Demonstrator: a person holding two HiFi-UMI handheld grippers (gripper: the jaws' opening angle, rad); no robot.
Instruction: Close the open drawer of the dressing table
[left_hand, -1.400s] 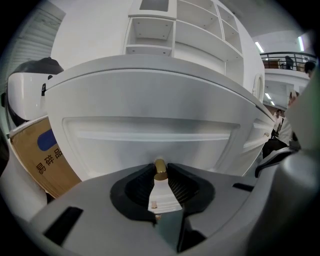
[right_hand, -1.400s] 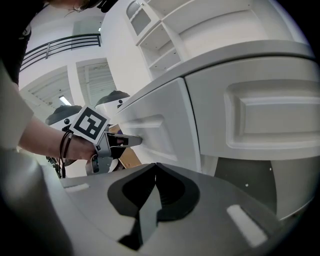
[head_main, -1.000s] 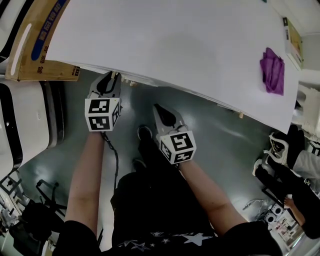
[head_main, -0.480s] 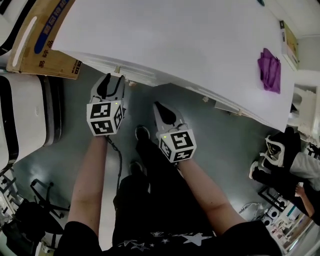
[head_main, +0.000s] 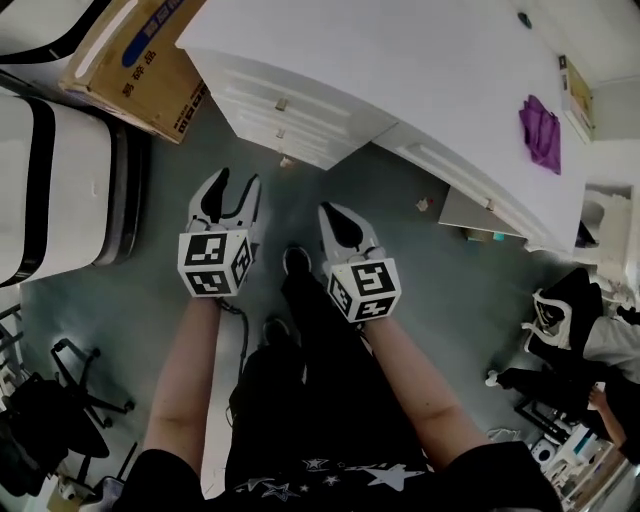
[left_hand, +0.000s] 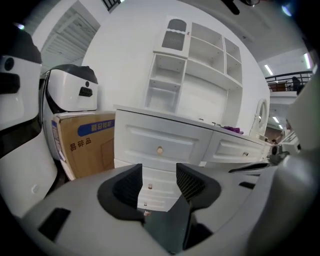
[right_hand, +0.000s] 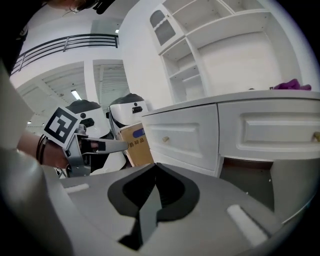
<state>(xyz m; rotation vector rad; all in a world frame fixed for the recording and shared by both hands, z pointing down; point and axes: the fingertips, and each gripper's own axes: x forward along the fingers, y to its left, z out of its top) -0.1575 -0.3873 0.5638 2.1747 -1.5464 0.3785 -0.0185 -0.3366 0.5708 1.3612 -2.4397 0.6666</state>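
Left gripper (left_hand: 157, 176): jaws spread wide, have just been opening, nothing between the pads. Only lower drawer fronts show through the gap, well apart from it. Right gripper (right_hand: 156, 172): jaws pressed together, empty. Both hang over the dark grey floor (head_main: 160, 300) in front of the white dressing table (head_main: 400, 60), touching nothing. Marker cubes (head_main: 212, 265) carry black-and-white square codes, no readable text.

Task's thing: the white drawer stack (head_main: 285, 110) with small round knobs sits under the table's left end, just ahead of the left gripper. Its fronts look flush, probably all shut, though the wide-angle view bends the lines. Another white drawer front (right_hand: 280, 132) lies further right along the table's front edge.

Brown cardboard box (left_hand: 82, 147) beside the table's left end is printed "易碎品"; the blue label above has white characters too small to read. White-and-black rounded machine shells (head_main: 60, 190) left of the box are cut off by the frame. Purple cloth (head_main: 542, 135) lies near the table top's right edge. Flat book-like thing (head_main: 572, 85) at the far right corner, cover unreadable. White open shelf unit (left_hand: 200, 60) stands on the table's back edge. Small object (head_main: 425, 205) on the floor under the table, can't make out.
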